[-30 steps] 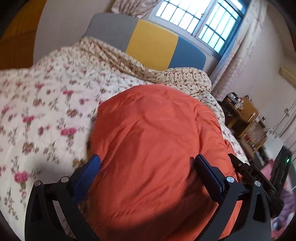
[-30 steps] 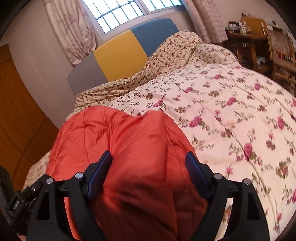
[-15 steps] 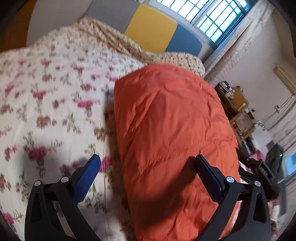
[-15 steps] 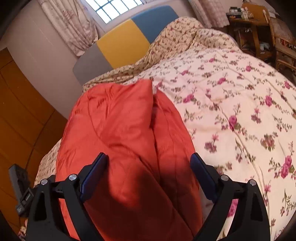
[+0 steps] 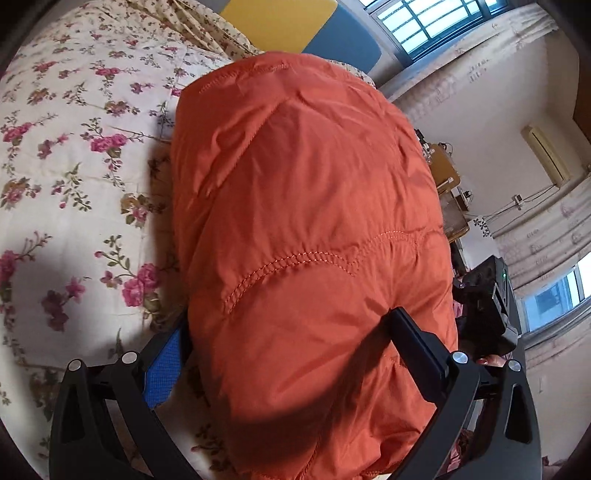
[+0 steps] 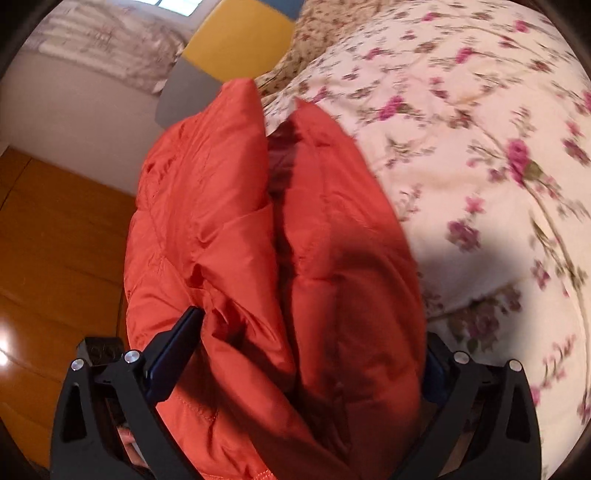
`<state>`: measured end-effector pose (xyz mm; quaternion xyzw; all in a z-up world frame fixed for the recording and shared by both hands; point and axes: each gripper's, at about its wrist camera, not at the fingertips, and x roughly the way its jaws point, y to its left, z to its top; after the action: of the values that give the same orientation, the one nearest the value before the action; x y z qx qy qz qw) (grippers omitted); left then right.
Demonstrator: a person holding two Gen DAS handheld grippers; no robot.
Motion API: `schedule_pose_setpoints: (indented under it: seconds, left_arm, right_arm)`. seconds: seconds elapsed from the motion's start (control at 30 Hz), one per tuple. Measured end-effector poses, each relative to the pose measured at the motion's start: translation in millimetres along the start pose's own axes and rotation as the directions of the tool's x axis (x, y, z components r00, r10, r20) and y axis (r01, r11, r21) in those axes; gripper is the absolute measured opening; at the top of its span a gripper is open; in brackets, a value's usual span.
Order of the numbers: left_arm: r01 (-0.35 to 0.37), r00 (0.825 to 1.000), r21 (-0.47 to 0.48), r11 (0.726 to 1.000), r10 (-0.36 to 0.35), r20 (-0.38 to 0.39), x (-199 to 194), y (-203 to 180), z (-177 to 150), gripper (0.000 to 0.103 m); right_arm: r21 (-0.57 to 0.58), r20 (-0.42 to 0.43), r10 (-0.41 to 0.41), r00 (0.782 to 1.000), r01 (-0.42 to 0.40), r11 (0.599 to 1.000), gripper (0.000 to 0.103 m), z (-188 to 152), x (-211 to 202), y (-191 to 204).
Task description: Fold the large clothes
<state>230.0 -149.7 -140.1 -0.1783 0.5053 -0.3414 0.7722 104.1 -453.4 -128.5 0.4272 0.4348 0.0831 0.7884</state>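
Note:
An orange padded jacket is folded into a thick bundle over the floral quilt. My left gripper has its jaws spread wide around the bundle's near end, one finger on each side. In the right wrist view the jacket shows two folded layers with a dark gap between them. My right gripper also straddles the bundle with wide jaws, its right finger partly hidden behind the fabric. Whether the pads press the fabric is unclear.
The bed's headboard has yellow and blue panels under a window. A wooden side table stands beyond the bed. Wooden floor lies left of the bed in the right wrist view.
Both views tilted downward and closer to the jacket. The bundle now fills the space between both pairs of fingers. The right view swung left and shows the floor.

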Motion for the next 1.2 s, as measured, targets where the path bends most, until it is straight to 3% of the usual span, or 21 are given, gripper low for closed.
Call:
schedule_pose_setpoints:
  seconds: [0.1,0.17,0.33,0.53,0.83,1.2]
  left_arm:
    - [-0.040,0.999,0.045,0.998,0.040,0.005,1,-15,-1,0.099]
    - [-0.076,0.997,0.099,0.992,0.073,0.029,-2,-28,-1,0.094]
    - [-0.139,0.987,0.213,0.967,0.118,0.107,-14,-51,-5,0.080]
    - [-0.234,0.957,0.296,0.926,0.166,0.237,-47,-59,-3,0.072]
    - [-0.333,0.907,0.282,0.900,0.224,0.358,-104,-39,-8,0.069]
    - [-0.428,0.830,0.153,0.891,0.320,0.457,-182,22,-24,0.068]
  right_arm:
    - [0.001,-0.041,0.056,0.998,-0.056,0.998,0.084,5,6,3]
    - [0.005,-0.037,0.097,0.995,-0.097,0.995,0.074,5,7,5]
    - [-0.043,0.012,0.185,0.983,-0.184,0.982,0.066,-5,-4,11]
    - [-0.081,0.056,0.253,0.966,-0.248,0.965,0.065,-19,-3,31]
    - [-0.149,0.024,0.316,0.949,-0.309,0.939,0.065,-32,38,83]
    - [-0.218,-0.105,0.354,0.929,-0.369,0.903,0.065,-45,128,161]
